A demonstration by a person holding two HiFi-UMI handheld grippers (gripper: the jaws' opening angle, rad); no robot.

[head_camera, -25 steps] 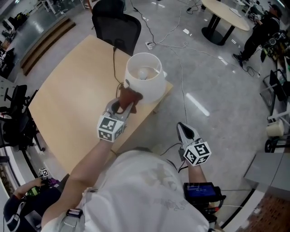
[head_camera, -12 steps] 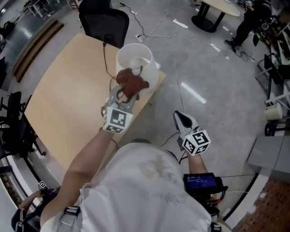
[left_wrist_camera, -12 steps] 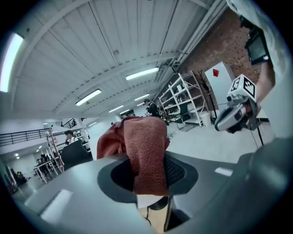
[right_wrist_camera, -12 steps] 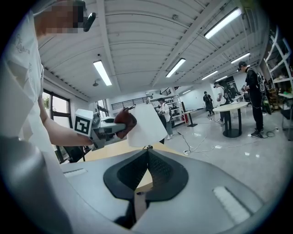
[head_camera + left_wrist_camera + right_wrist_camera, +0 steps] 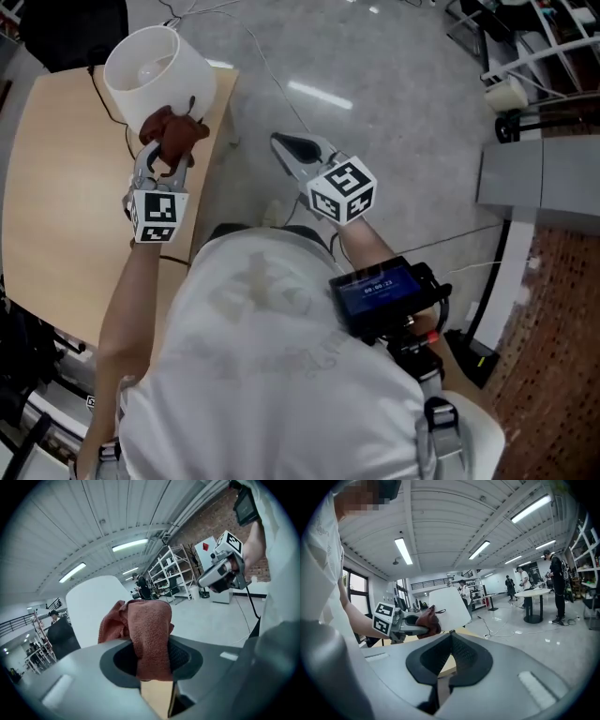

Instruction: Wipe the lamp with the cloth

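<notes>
The lamp [image 5: 150, 64] has a white drum shade with a bulb inside and stands at the corner of a wooden table [image 5: 56, 187]. My left gripper [image 5: 161, 155] is shut on a rust-brown cloth [image 5: 172, 132]. The cloth lies against the near side of the shade, below its rim. In the left gripper view the cloth [image 5: 146, 634] bunches out of the jaws in front of the shade [image 5: 93, 604]. My right gripper [image 5: 281, 142] is shut and empty, held over the floor to the right of the table. In its own view the right gripper [image 5: 451, 633] looks at the shade [image 5: 451, 605] and cloth [image 5: 429, 621].
A black cable [image 5: 101, 89] runs from the lamp across the table. A black chair [image 5: 66, 28] stands behind the table. Cables cross the grey floor [image 5: 309, 56]. Metal racks [image 5: 525, 56] stand at the right. A round table [image 5: 536, 593] and people stand far off.
The left gripper carried the cloth up to the shade's rim, then back down its side while rolling. The head view swung, so the lamp now sits at upper left. The right gripper stayed shut.
</notes>
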